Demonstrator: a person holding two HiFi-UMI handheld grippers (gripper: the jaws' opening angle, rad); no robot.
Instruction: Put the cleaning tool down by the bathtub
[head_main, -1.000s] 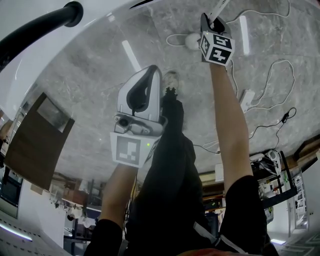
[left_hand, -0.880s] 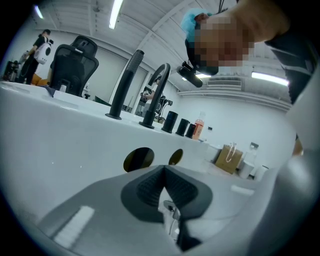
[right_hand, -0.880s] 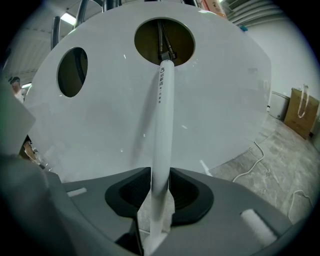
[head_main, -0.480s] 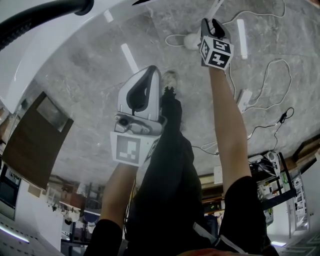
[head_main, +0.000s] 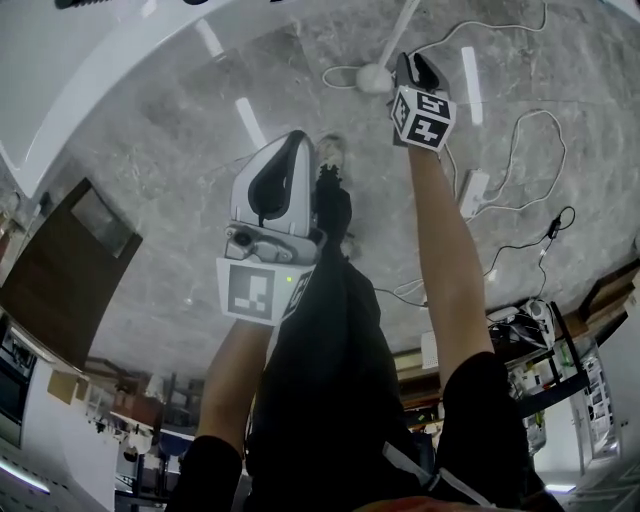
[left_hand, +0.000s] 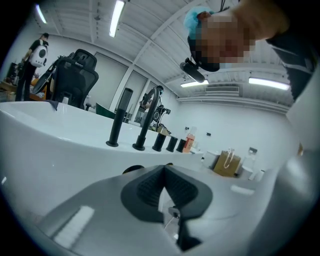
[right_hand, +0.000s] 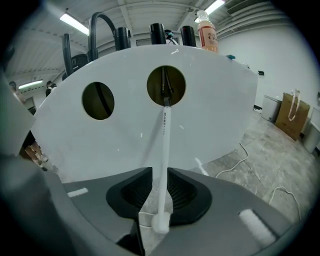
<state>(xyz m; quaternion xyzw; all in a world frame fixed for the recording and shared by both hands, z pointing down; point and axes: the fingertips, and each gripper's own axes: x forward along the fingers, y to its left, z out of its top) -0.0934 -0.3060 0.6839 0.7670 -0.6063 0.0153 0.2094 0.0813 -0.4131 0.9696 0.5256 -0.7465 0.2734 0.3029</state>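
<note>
The cleaning tool (right_hand: 164, 140) is a thin white rod with a round end (head_main: 375, 78) on the marble floor. Its top leans on the white bathtub wall (right_hand: 215, 100) at a round hole. My right gripper (head_main: 416, 62) hangs beside the tool's lower end. In the right gripper view the rod shows through the gap of the right gripper (right_hand: 156, 189). Its jaws have just been closing, but the pads do not press on the rod, so it is open. My left gripper (head_main: 292, 140) floats mid-view over the floor. Its tips (left_hand: 163, 172) meet, with nothing in them.
White cables (head_main: 520, 130) and a power strip (head_main: 470, 195) trail over the floor right of the tool. Black faucet fittings (left_hand: 145, 120), a bottle (left_hand: 189, 141) and a brown bag (left_hand: 227, 163) stand past the tub rim (left_hand: 60, 130). My legs (head_main: 330, 320) fill the lower middle.
The right gripper has drawn away from the rod, which now stands to its left. Both grippers sit a little lower in view, and the black faucet has slid out at top left.
</note>
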